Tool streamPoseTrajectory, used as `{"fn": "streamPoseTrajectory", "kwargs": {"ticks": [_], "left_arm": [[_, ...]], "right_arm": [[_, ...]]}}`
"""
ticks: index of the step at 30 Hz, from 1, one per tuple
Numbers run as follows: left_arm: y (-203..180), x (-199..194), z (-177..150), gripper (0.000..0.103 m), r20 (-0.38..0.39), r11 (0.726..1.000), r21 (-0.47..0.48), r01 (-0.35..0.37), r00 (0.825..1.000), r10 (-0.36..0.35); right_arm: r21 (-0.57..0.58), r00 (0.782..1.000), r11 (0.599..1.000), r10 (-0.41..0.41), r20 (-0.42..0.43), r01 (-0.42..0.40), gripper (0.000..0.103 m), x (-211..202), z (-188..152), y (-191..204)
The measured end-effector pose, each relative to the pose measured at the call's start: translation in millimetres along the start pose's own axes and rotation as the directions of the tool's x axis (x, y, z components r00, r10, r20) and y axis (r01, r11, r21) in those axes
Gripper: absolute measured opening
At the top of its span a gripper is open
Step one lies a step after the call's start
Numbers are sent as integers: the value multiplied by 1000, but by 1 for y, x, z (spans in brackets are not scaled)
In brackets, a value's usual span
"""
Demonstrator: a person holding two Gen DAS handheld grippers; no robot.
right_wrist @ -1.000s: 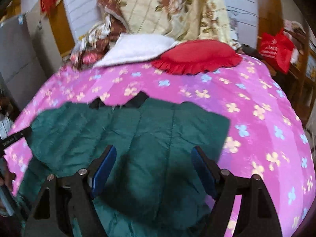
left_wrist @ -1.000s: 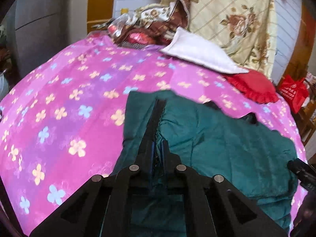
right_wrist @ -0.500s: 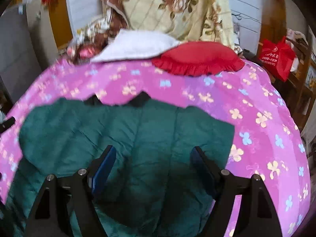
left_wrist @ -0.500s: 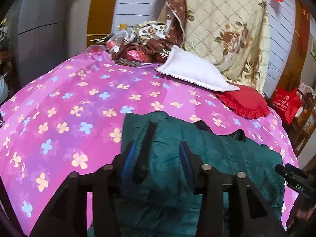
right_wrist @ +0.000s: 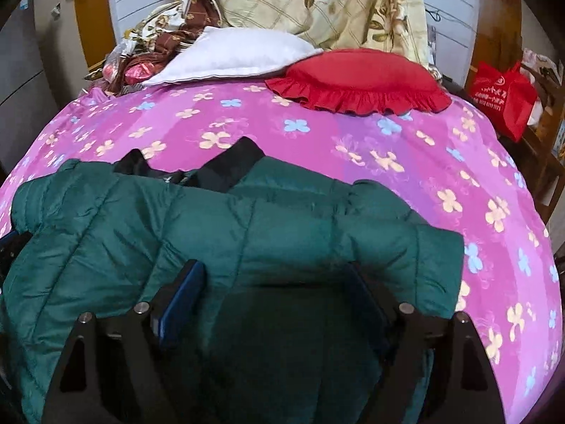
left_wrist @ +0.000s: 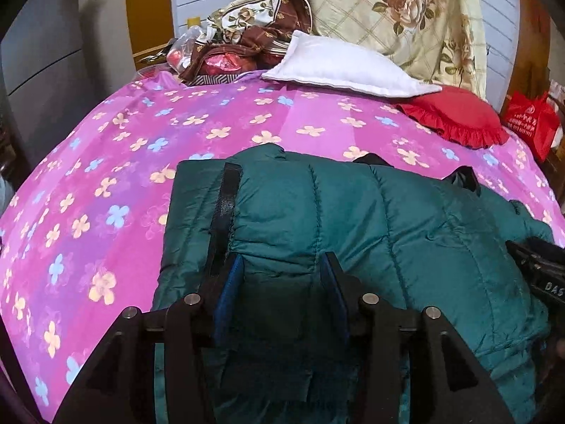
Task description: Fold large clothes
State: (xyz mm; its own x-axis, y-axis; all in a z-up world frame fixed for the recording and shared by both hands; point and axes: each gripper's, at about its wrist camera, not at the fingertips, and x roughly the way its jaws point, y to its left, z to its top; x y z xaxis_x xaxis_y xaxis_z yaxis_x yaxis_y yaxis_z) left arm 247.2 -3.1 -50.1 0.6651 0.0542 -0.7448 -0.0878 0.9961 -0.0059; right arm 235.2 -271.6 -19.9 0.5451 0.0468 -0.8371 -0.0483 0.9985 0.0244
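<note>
A dark green quilted jacket lies spread on the pink flowered bedspread, black collar toward the pillows. It also shows in the right wrist view. A black strip runs along its left front edge. My left gripper is open, its jaws a little above the jacket's left part. My right gripper is open wide over the jacket's right part. Neither holds anything. The right gripper's body shows at the right edge of the left wrist view.
A white pillow and a red frilled cushion lie at the bed's far end, with a flowered quilt and a heap of cloth behind. A red bag hangs at the right. Grey cabinets stand at the left.
My left gripper was shut on the jacket's left edge; it has let go, opened and drawn back. The right gripper stayed open and shifted slightly over the jacket.
</note>
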Motion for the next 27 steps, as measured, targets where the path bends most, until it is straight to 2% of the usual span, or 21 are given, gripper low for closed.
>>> {"fn": "streamPoseTrajectory", "kwargs": {"ticks": [4,7,11,13,16,18,23,25,27], "left_arm": [[0,3,-1,27,-6,1000,3,-2,1000,2],[-1,4,0,27,0,1000,4,-2,1000,2],[-1,5,-2,27,9,1000,1,-6,1000,6],[-2,5,-3,27,16,1000,-1,-9,1000,9],[-3,5,-5,27,20,1000,4,-9,1000,9],[-3,5,-5,27,20,1000,8,-11,1000,10],[-3,5,-6,27,22,1000,5,-10,1000,10],[-3,6,-6,27,26,1000,2,-10,1000,10],[-2,7,-7,27,29,1000,-2,-11,1000,11]], "right_arm": [[-1,1000,1000,-6,-14,6,84,-11,3,-1],[16,998,999,47,34,-48,84,-48,-4,-6],[-23,996,998,67,59,-66,84,-85,-26,-9],[-32,998,998,55,43,-53,84,-88,-37,-11],[-32,1000,999,7,-15,-8,85,-70,-54,-16],[-6,999,1000,17,-33,-17,85,-53,-62,-23],[17,1000,1000,14,-25,-14,87,-53,-62,-26],[27,1000,1000,16,1,-16,87,-66,-60,-27],[36,998,999,25,64,-27,87,-84,-55,-29]]}}
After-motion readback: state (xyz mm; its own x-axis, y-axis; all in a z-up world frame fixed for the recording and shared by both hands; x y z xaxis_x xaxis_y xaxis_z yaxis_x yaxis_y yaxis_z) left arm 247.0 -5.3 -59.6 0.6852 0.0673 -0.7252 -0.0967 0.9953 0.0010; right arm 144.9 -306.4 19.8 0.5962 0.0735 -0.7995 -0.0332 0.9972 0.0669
